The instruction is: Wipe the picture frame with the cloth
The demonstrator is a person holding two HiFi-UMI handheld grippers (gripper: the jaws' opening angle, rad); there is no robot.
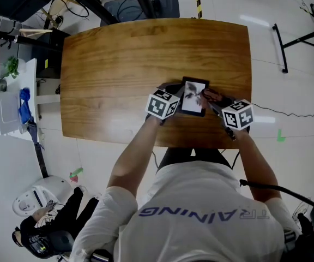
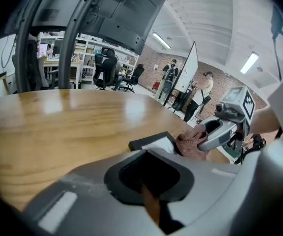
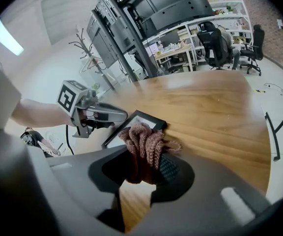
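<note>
Two tools over table [image 1: 119, 64], right hand-held gripper [image 1: 214, 101] squeezing cloth [image 3: 144, 141] on frame [image 1: 194, 98], left hand-held gripper [image 1: 172, 93] closed beside frame

Right hand-held gripper [image 3: 149, 173] tight on cloth [image 3: 142, 140]

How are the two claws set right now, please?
Left claw: looks closed, empty, at the edge of the black rectangular picture frame.
Right claw: closed on the pinkish-brown knitted cloth.

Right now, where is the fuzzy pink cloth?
The cloth is pinched in the right gripper, touching the right side of the picture frame near the wooden table's front edge.
</note>
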